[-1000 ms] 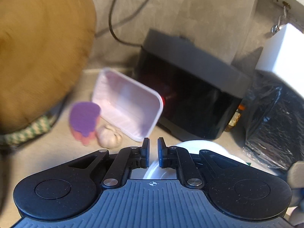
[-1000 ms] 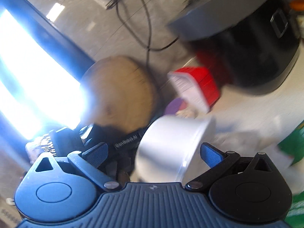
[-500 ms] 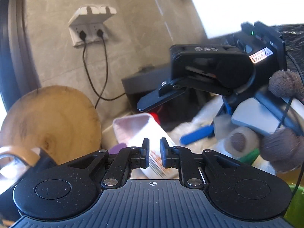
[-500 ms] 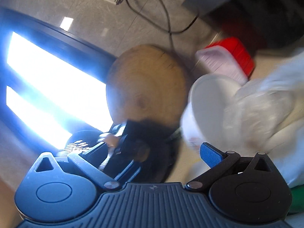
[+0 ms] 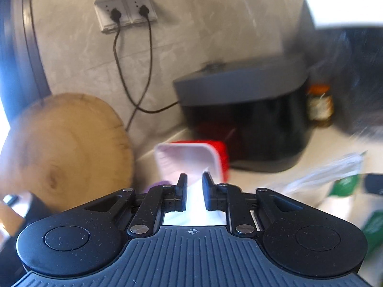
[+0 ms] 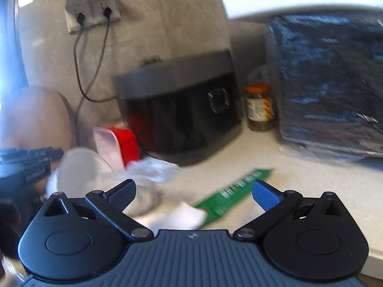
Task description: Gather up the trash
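My left gripper (image 5: 193, 186) is shut, a narrow gap between its pads, with a white cup's rim just below; whether it grips anything I cannot tell. A red tray with a white inside (image 5: 191, 160) leans ahead of it. My right gripper (image 6: 194, 191) is open and empty above the counter. Below it lie a green wrapper (image 6: 229, 193), white paper scrap (image 6: 177, 217), crumpled clear plastic (image 6: 153, 169) and a white cup (image 6: 79, 169). The green wrapper also shows in the left wrist view (image 5: 344, 186).
A black cooker with a grey lid (image 6: 182, 110) stands against the wall, cords running to wall sockets (image 6: 93, 16). A jar with an orange lid (image 6: 259, 107) and a black plastic bag (image 6: 330, 83) stand at right. A round wooden board (image 5: 64, 148) leans at left.
Both views have swung quickly. The right gripper has turned away from the window and white cup toward the counter with the green wrapper. The left gripper stays shut.
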{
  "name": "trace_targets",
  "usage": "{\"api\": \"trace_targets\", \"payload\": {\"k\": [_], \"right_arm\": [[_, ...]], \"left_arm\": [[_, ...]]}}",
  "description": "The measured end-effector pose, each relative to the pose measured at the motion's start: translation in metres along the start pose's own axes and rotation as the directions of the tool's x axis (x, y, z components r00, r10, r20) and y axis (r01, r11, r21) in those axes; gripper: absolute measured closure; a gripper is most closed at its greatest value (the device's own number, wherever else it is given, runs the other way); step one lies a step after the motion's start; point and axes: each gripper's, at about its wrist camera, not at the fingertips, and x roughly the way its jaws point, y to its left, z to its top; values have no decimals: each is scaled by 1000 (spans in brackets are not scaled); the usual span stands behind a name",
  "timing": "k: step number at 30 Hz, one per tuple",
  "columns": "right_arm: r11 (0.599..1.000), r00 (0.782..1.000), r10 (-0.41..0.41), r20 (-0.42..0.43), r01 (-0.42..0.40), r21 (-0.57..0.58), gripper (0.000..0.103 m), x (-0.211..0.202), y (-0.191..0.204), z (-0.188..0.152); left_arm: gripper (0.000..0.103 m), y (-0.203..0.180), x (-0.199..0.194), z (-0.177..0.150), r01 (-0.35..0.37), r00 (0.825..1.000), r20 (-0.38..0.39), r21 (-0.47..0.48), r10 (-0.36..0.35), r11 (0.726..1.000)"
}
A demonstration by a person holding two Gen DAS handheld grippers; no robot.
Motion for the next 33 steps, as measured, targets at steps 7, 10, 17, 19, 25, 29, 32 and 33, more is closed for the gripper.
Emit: {"api": "trace_targets", "payload": {"k": [7,10,17,19,25,29,32,33], "right_arm": [[993,995,24,-99,-35,-111,0,8,11,-22],[959,983,162,-87,-177,-222,0,5,29,-41],[932,955,175,-241,-240,-272,0,43,62,-75],[936,956,155,-247,-222,-272,0,47,65,-78],[915,949,110,-296,-213,-343,0,48,77,-76],[913,944,117,-308,-224,-342,0,48,77,-73],[912,939,115,-324,-229,-340,0,53,76,-68],[913,935,112,-335,-230,-336,0,62,75,-65]], "left_arm": [[85,42,21,-27,-24,997,-79,-84,17,996],[86,53,24,-41,2,995,-102,-84,-11,997],[85,66,-23,-26,137,980,168,-173,-108,975],[85,54,-32,-8,180,969,196,-123,-154,976],[83,4,4,22,84,996,5,23,-84,996],[84,11,16,9,41,998,-48,22,-40,999],[85,29,11,-11,51,998,-24,29,-50,998],[85,35,8,-18,60,998,-5,24,-60,998]]}}
